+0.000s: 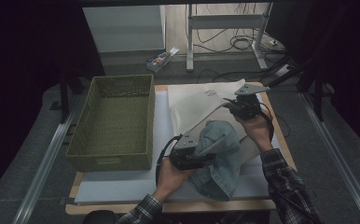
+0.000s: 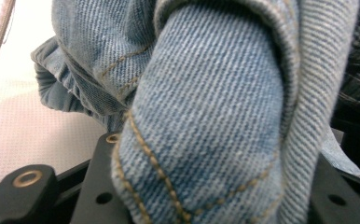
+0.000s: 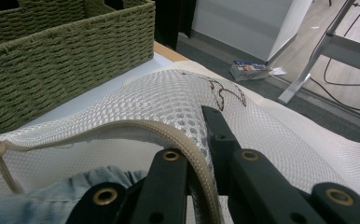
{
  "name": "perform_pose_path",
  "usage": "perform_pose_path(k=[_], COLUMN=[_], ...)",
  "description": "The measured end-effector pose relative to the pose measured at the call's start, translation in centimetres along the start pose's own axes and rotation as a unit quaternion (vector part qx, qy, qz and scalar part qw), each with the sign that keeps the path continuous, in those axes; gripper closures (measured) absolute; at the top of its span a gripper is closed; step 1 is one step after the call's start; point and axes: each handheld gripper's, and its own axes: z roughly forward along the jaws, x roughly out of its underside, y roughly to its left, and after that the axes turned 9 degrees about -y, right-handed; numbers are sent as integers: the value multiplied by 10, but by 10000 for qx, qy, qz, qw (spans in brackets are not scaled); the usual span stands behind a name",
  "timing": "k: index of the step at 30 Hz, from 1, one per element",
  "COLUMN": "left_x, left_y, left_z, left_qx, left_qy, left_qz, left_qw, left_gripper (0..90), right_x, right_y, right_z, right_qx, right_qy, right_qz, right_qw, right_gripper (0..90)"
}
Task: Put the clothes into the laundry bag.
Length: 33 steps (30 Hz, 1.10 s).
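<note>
Right gripper view: mesh bag [image 3: 169, 100] motif unreadable.

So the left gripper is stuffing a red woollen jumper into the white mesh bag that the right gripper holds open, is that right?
Not quite: it is a blue denim garment, not a red jumper, as the left gripper view shows. The left gripper does feed it into the white mesh bag, whose zipped edge the right gripper holds.

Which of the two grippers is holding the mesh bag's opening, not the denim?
The right gripper: its jaws pinch the zipper edge of the white mesh bag, lifting it open. The left gripper grips the folded jeans.
</note>
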Motion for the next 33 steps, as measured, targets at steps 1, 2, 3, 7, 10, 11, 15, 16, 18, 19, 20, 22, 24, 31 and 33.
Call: perform_pose_path(k=[1, 2, 3, 7, 10, 11, 15, 16, 18, 19, 20, 22, 24, 31, 33], left_x=[0, -1, -1, -3, -5, -5, -4, -3, -3, -4, -4, -5, -6, -9, -10], left_y=[1, 2, 3, 7, 9, 9, 10, 11, 12, 12, 13, 14, 15, 22, 23], left_z=[1, 1, 2, 4, 6, 7, 12, 14, 16, 18, 19, 21, 23, 28, 29], left_qx=[-23, -49, -67, -148, -197, -205, -229, -240, -262, -280, -304, -328, -370, -539, -573], left_qy=[6, 11, 20, 22, 37, 47, 113, 136, 167, 179, 195, 207, 223, 231, 238], left_qz=[-10, -14, -18, -66, -73, -72, -84, -92, -90, -87, -74, -71, -58, -123, -134], left_qw=[10000, 10000, 10000, 9999, 9998, 9998, 9996, 9996, 9995, 9994, 9993, 9992, 9991, 9982, 9980], left_gripper=[570, 570, 570, 570, 570, 570, 570, 570, 570, 570, 570, 570, 570, 570, 571], right_x=[0, 0, 0, 0, -1, -1, -1, -2, -2, -2, -2, -2, -3, -4, -5], right_y=[0, 0, 0, 0, 0, 0, 1, 1, 1, 1, 1, 2, 2, 4, 4], right_z=[0, 0, 0, -1, -1, -1, -1, -1, -2, -2, -2, -2, -2, -4, -4], right_qx=[-1, -1, -1, -5, -3, -3, -6, -9, -11, -12, -15, -21, -26, -42, -45], right_qy=[-3, -5, -9, -8, -16, -19, -27, -26, -31, -32, -36, -43, -48, -54, -59], right_qz=[2, 4, 10, 14, 22, 23, 24, 25, 19, 17, 19, 17, 16, 5, 7], right_qw=[10000, 10000, 10000, 10000, 10000, 10000, 10000, 10000, 10000, 10000, 10000, 10000, 10000, 10000, 10000], right_gripper=[860, 860, 860, 859, 859, 859, 859, 859, 859, 859, 859, 860, 859, 859, 859])
